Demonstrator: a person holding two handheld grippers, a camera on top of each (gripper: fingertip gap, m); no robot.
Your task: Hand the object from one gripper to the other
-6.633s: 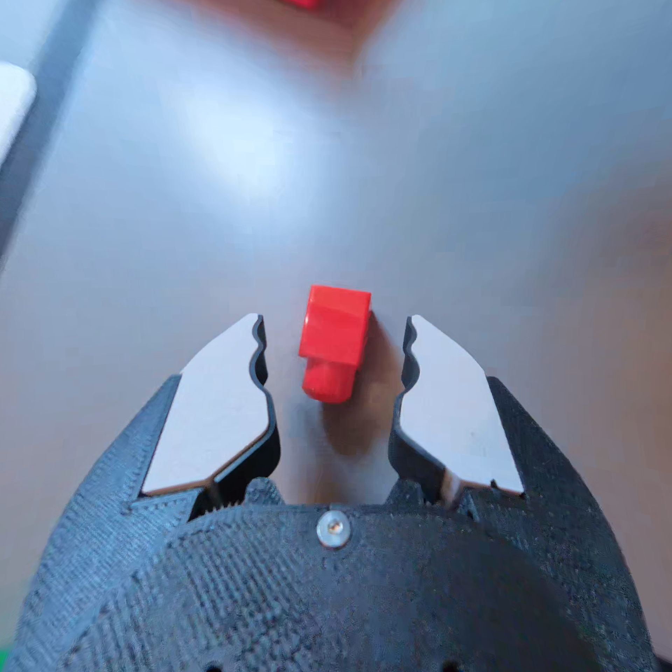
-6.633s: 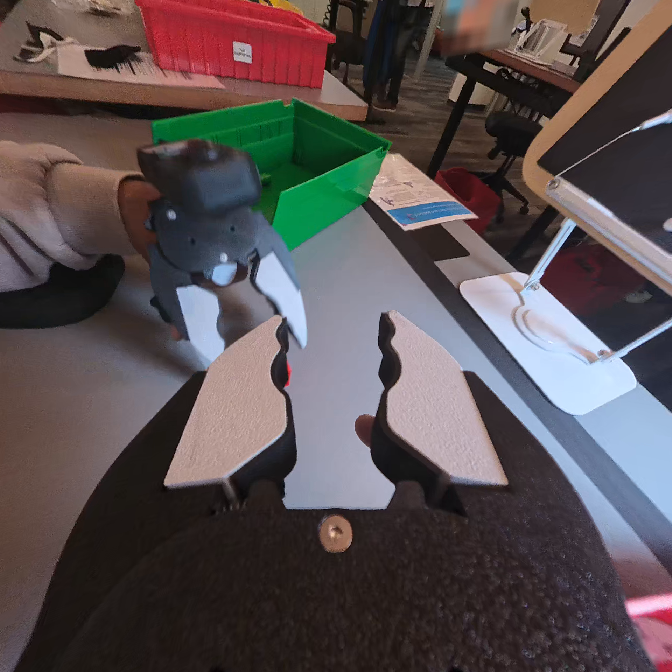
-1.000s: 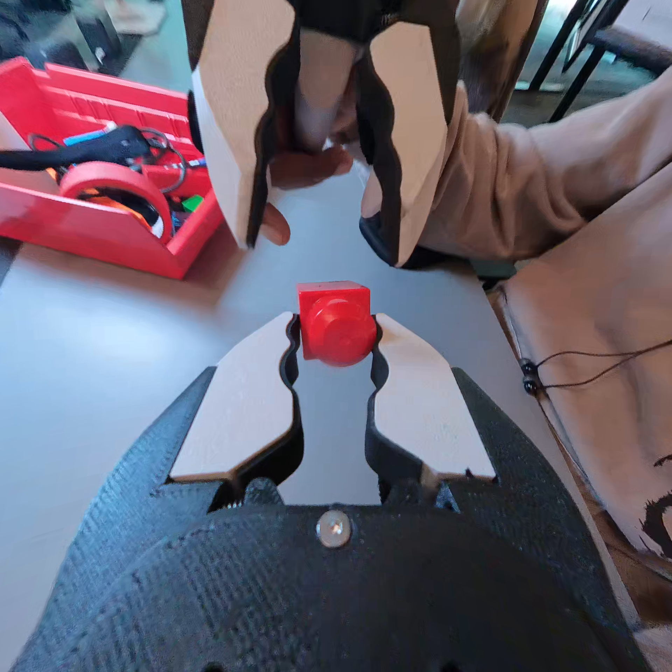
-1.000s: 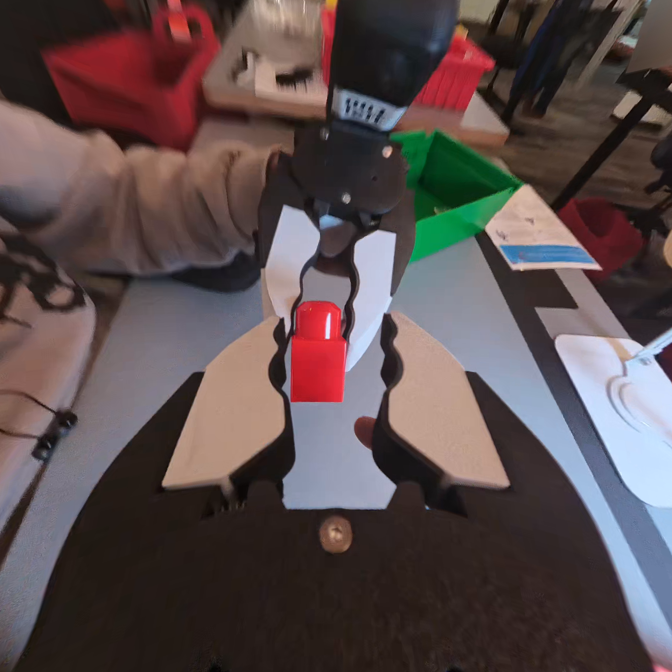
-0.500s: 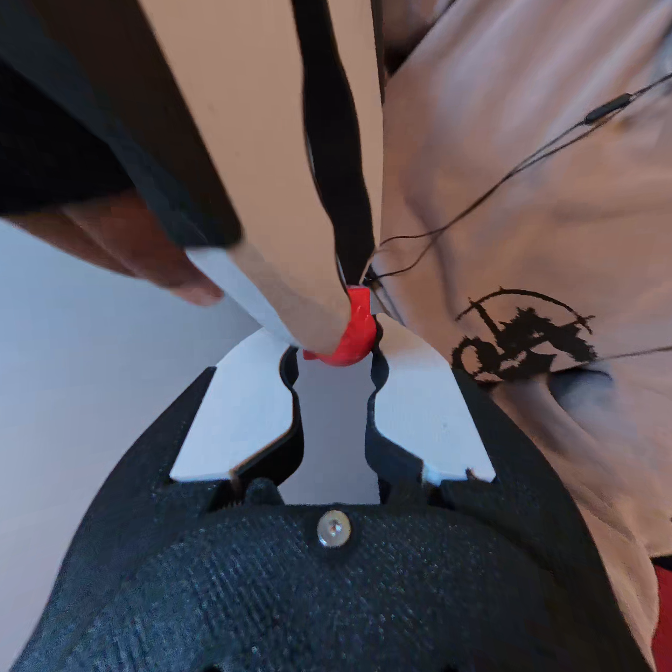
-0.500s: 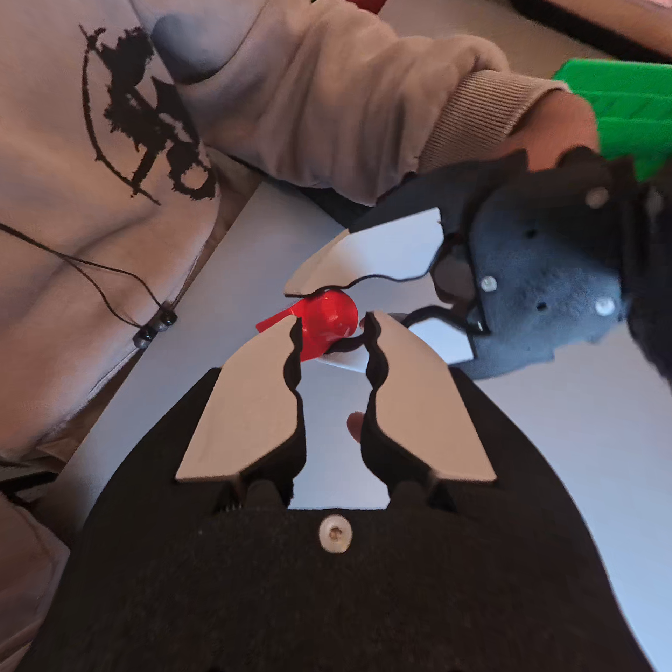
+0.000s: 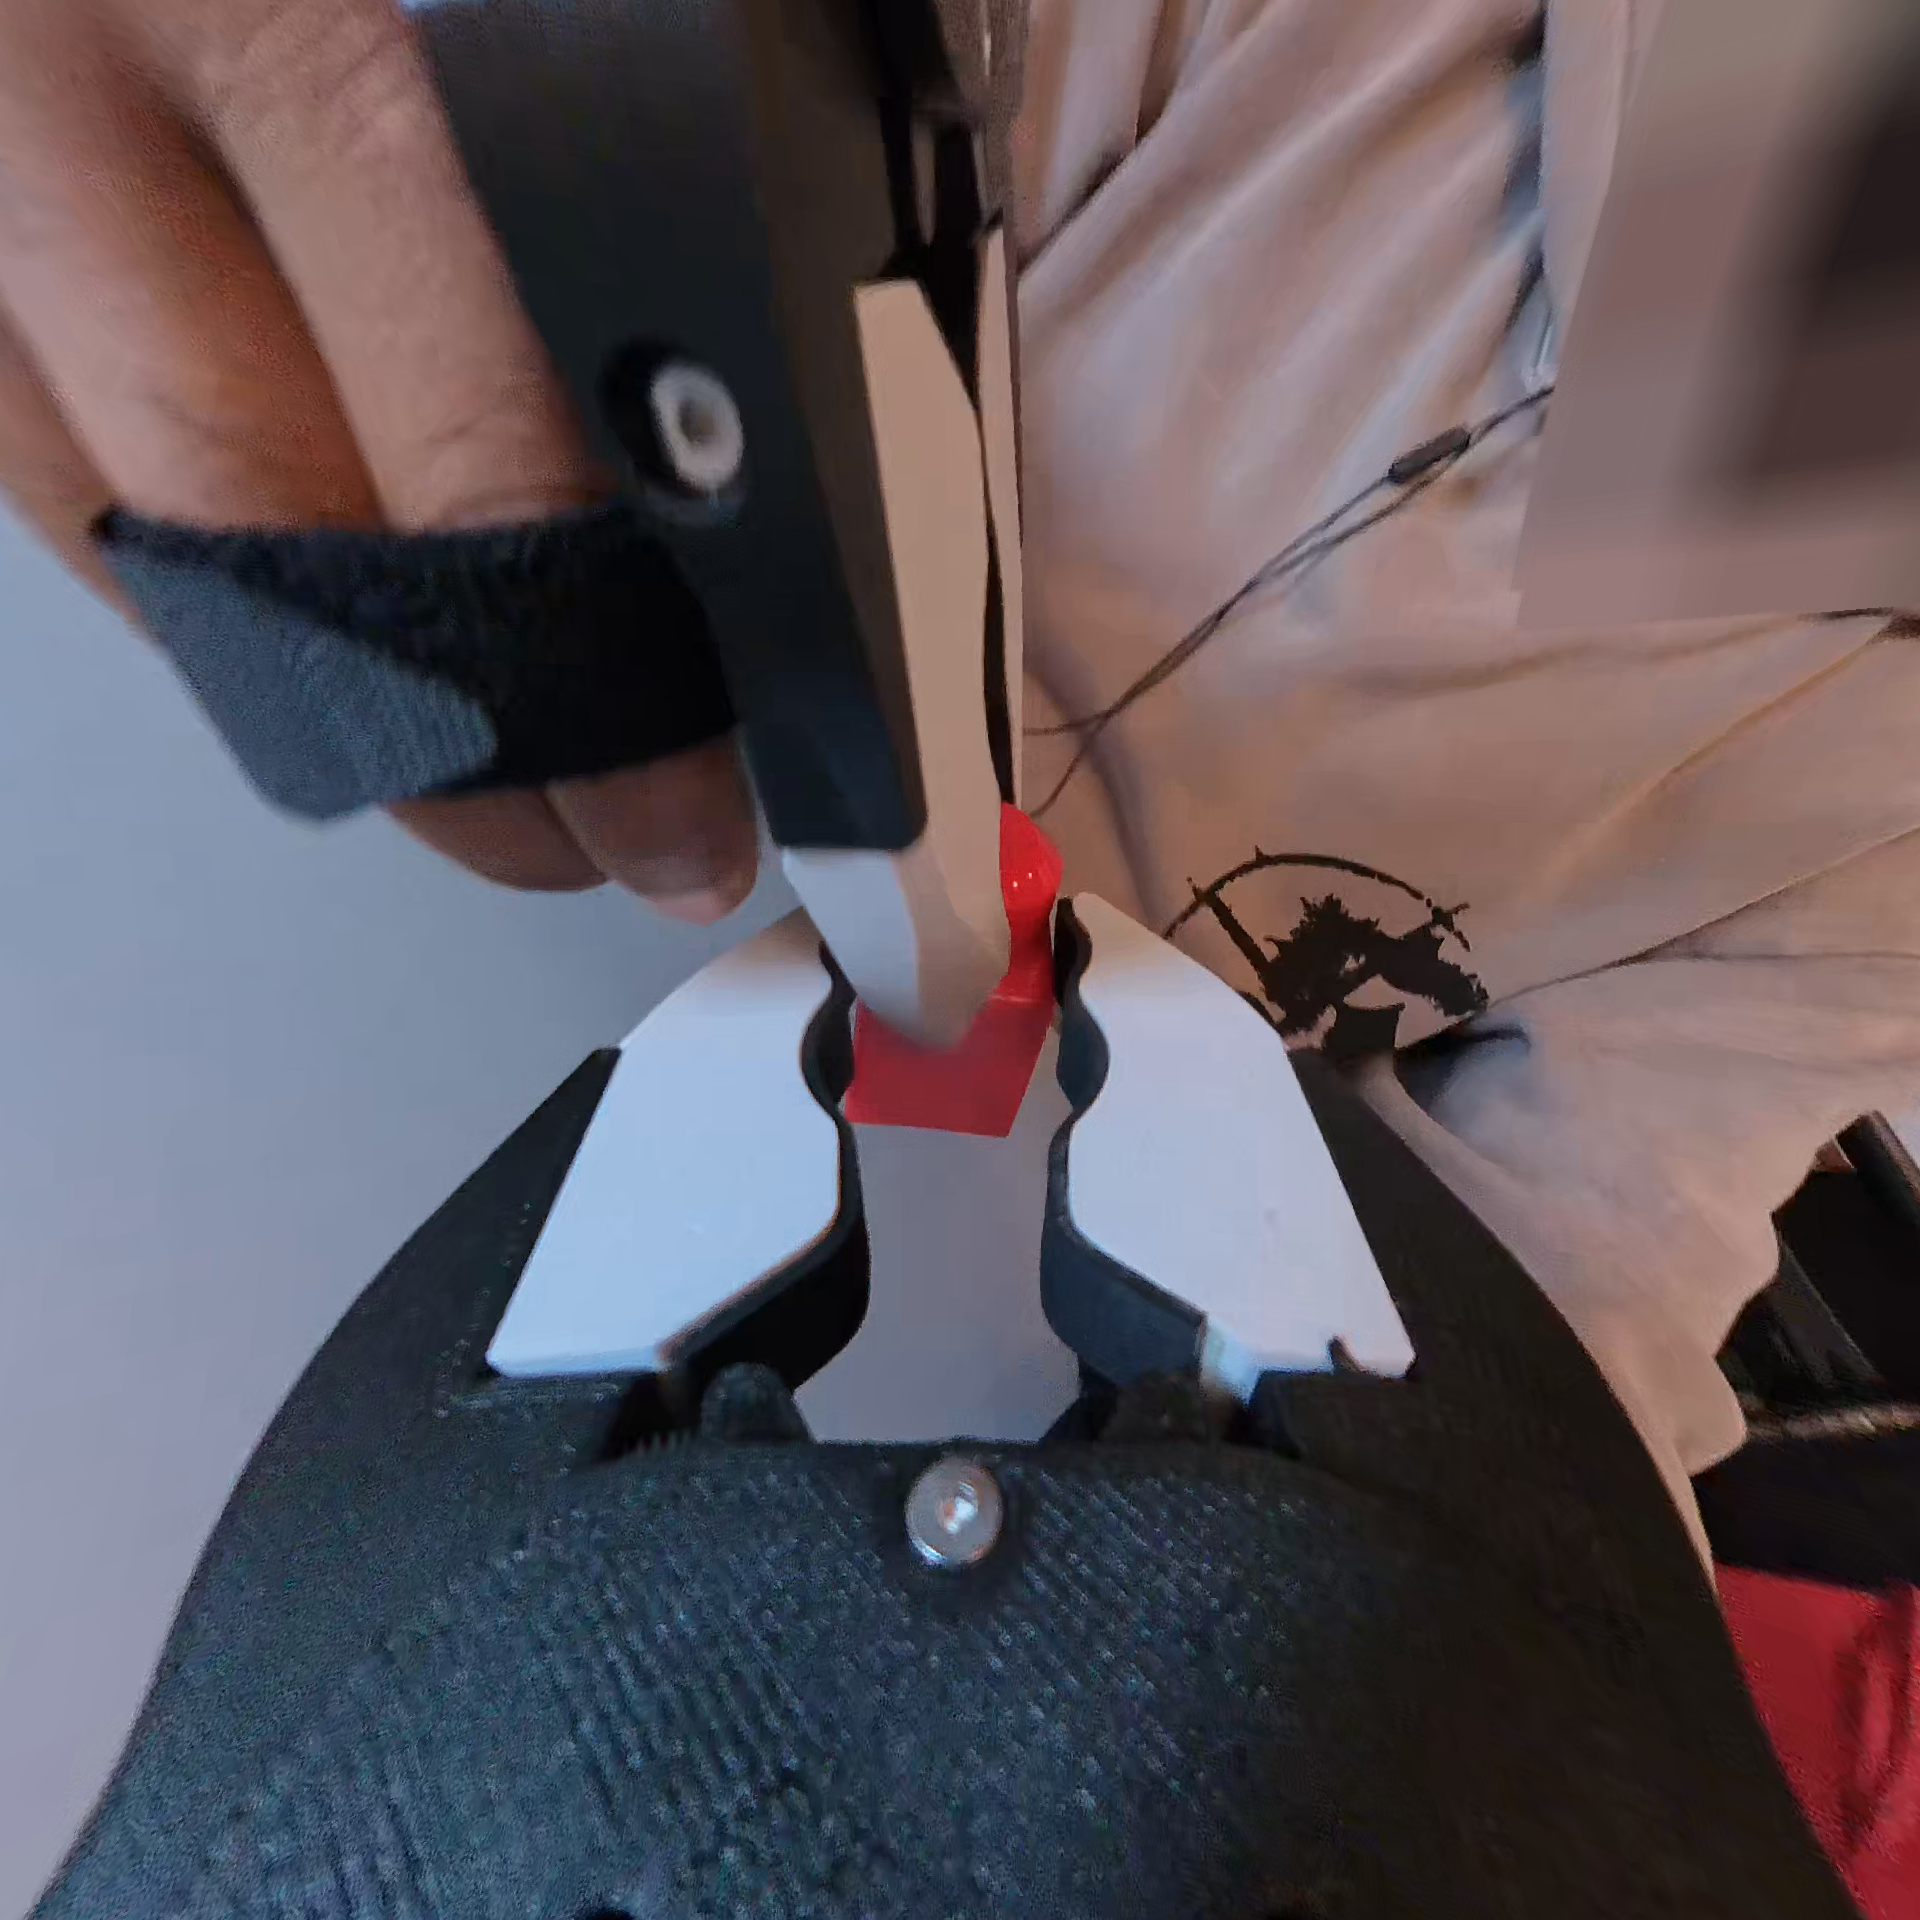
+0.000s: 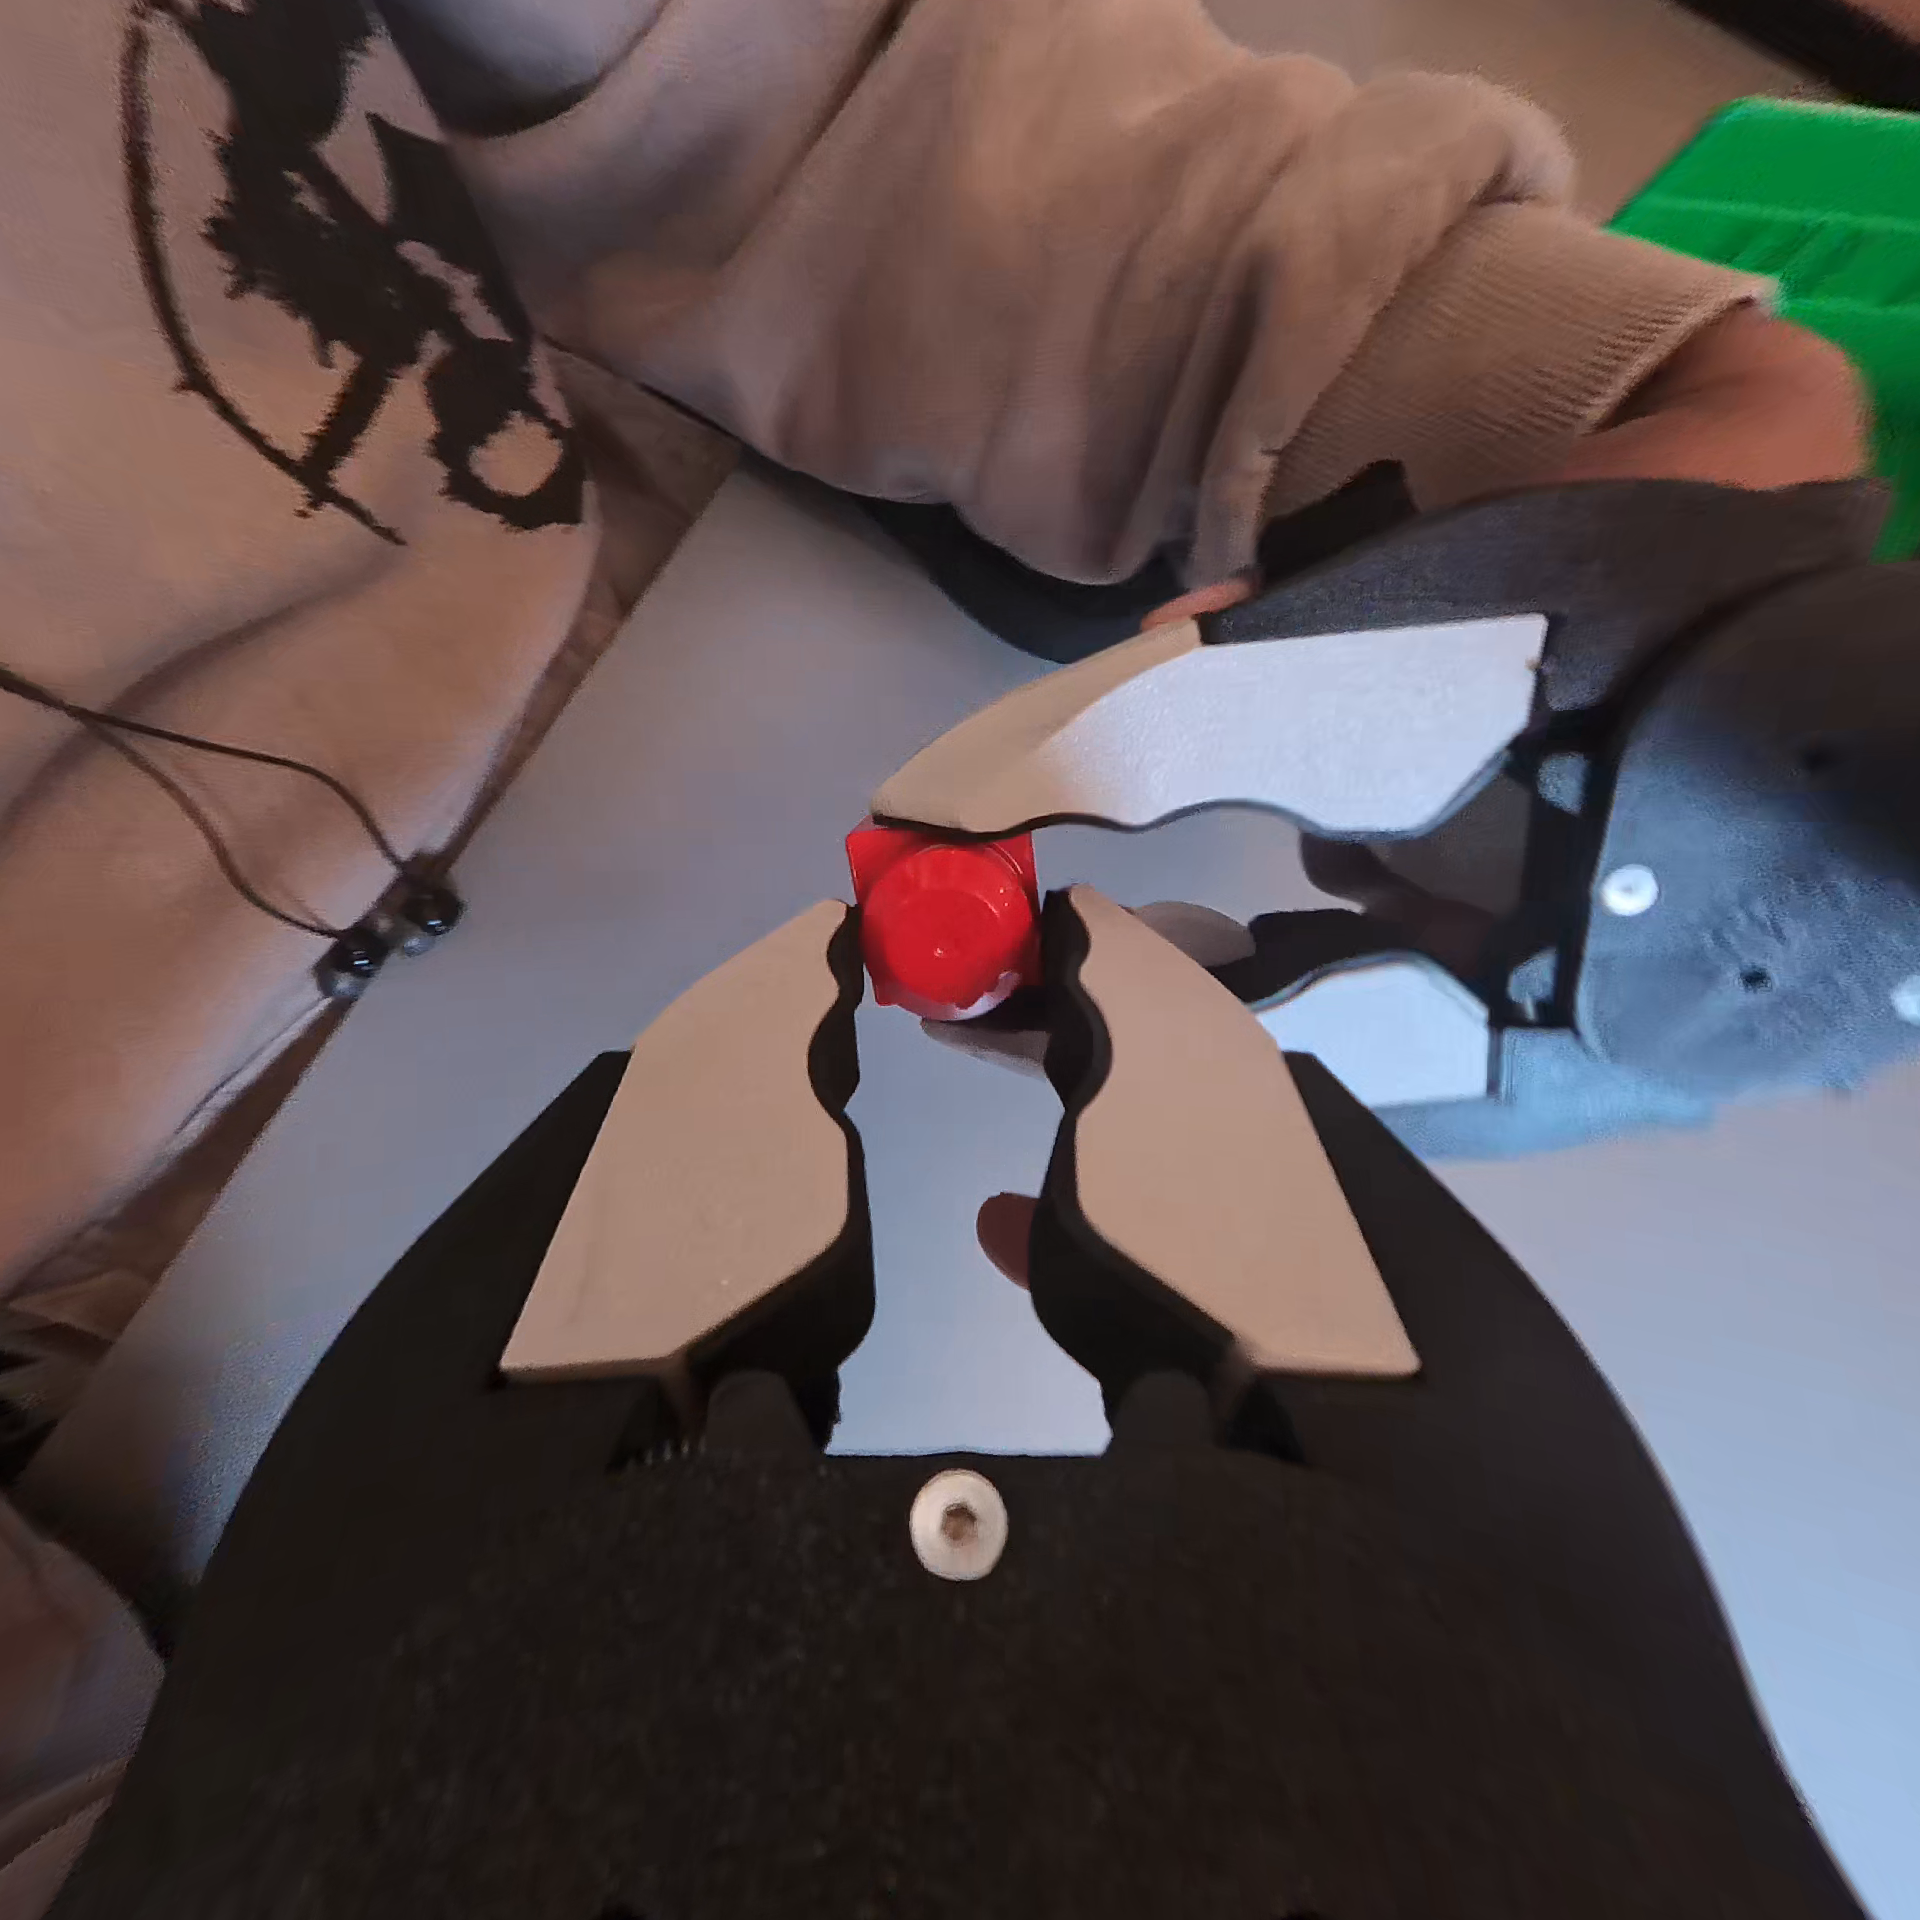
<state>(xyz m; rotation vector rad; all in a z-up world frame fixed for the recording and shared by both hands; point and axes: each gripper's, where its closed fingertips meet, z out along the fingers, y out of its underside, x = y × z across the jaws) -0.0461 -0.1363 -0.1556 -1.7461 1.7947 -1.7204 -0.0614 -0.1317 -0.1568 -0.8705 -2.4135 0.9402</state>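
Red block (image 8: 940,920), green bin (image 8: 1808,249), beige sweatshirt (image 8: 935,260) with black print.

My textured black printed gripper body (image 7: 935,1662) carries pale grey wavy-edged finger pads (image 7: 686,1174), one silver screw (image 7: 954,1538); beige printed sweatshirt sleeve (image 8: 1039,260).

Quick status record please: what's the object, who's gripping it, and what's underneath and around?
object: red block with round stud
left gripper: shut on the block's square body
right gripper: shut on the stud end
contact: both hold it at once, held above the grey table
nearby: green bin at far edge
handover: release not yet done
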